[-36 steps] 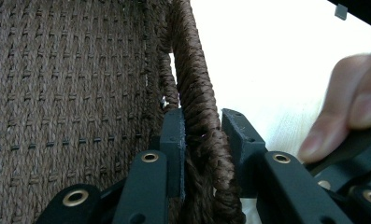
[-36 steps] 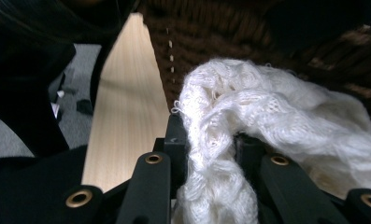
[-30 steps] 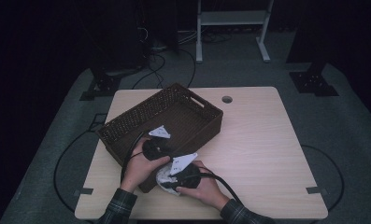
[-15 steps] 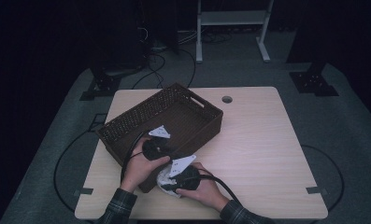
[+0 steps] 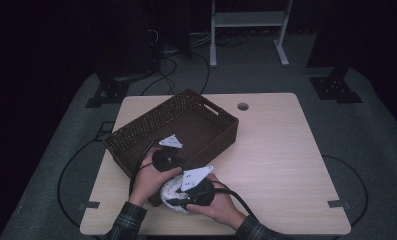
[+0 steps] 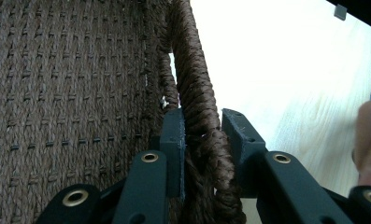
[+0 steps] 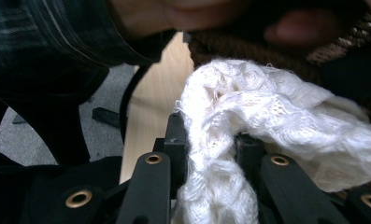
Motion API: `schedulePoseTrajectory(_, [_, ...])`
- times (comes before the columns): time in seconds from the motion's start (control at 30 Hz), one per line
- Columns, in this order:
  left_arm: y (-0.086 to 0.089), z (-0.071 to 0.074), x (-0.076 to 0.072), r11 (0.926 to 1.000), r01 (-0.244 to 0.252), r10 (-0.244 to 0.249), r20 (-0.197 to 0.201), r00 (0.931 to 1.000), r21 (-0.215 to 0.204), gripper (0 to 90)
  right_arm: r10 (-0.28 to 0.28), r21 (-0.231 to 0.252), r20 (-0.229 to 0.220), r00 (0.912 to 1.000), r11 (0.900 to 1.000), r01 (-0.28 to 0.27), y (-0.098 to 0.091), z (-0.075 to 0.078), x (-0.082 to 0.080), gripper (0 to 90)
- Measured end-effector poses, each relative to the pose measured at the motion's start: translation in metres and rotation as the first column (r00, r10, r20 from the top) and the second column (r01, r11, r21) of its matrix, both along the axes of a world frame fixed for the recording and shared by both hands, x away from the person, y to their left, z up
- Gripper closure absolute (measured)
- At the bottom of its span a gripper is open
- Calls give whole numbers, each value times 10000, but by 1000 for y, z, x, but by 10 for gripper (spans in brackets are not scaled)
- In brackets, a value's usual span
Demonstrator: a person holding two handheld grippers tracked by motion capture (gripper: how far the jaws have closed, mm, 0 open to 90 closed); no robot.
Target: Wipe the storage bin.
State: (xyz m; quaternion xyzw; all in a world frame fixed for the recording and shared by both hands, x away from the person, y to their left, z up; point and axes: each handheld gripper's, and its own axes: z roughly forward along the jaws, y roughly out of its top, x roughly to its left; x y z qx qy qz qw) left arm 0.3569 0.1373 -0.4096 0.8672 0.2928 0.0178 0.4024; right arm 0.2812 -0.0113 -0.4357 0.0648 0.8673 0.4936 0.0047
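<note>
White knitted wool, a soft bunched cloth (image 7: 248, 140), is pinched between the jaws of the right gripper (image 7: 211, 140); its loose end drapes off to one side. In the high view the same white knitted cloth (image 5: 172, 189) sits at the near corner of the dark brown woven wicker basket (image 5: 206, 107), just under the right gripper (image 5: 191, 192), at the front edge of the pale wooden table (image 5: 281, 150).

Compared with a second ago, the right hand and its gripper have risen a little, and the cloth has come up with them, so it hangs more from the jaws than it lies on the table. The left hand has kept its place. I judge this to be the start of a lift, with the cloth likely bound over the rim and into the basket, which holds nothing that can be made out.

The left gripper (image 6: 204, 135) is clamped on the basket's thick braided rim (image 6: 197, 107), one jaw inside the wall, the other outside, both pressing on the weave. That steadies the basket while the other hand works. Neither gripper is spread wide: each is closed down only as far as the thing between its jaws allows.
</note>
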Motion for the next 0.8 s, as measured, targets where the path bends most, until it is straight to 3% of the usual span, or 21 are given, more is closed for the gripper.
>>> schedulePoseTrajectory(0.47, [0, 0, 0, 10000, 30, -30, 30, 10000, 78, 703, 120, -73, 37, 9999, 9999, -119, 14, -5, 0, 722])
schedulePoseTrajectory(0.8, [0, 0, 0, 10000, 22, -22, 41, 10000, 65, 704, 162, -489, 192, 9997, 9987, -152, 25, -19, 2, 724])
